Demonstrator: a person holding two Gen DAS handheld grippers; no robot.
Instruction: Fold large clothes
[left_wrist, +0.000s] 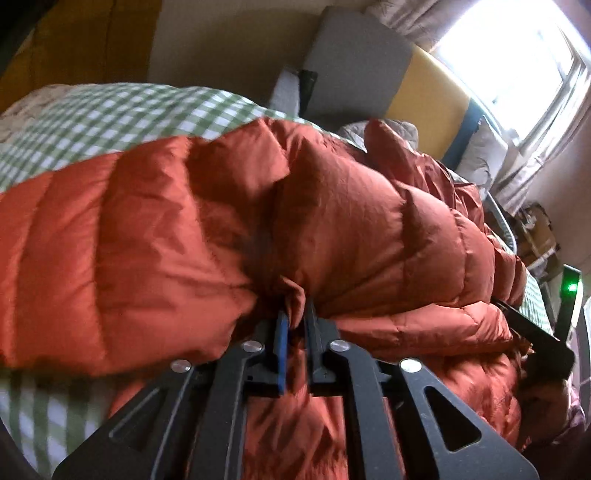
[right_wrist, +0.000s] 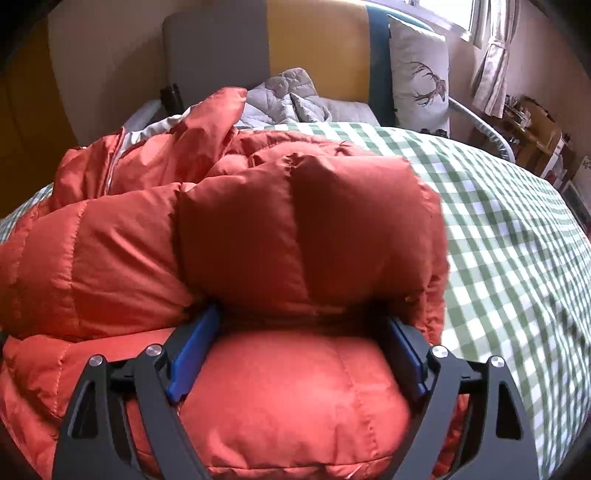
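A rust-orange quilted down jacket lies bunched on a bed with a green-and-white checked cover. In the left wrist view my left gripper is shut on a pinched fold of the jacket's edge, with cloth squeezed between the blue pads. My right gripper stands wide open at the jacket. A puffy folded section bulges between its blue pads and reaches both of them. The right gripper's black body also shows at the right edge of the left wrist view.
A grey quilted blanket and a pillow with an antler print lie at the head of the bed, against a grey and yellow headboard. The checked cover is bare to the right. A window and cluttered shelves are beyond.
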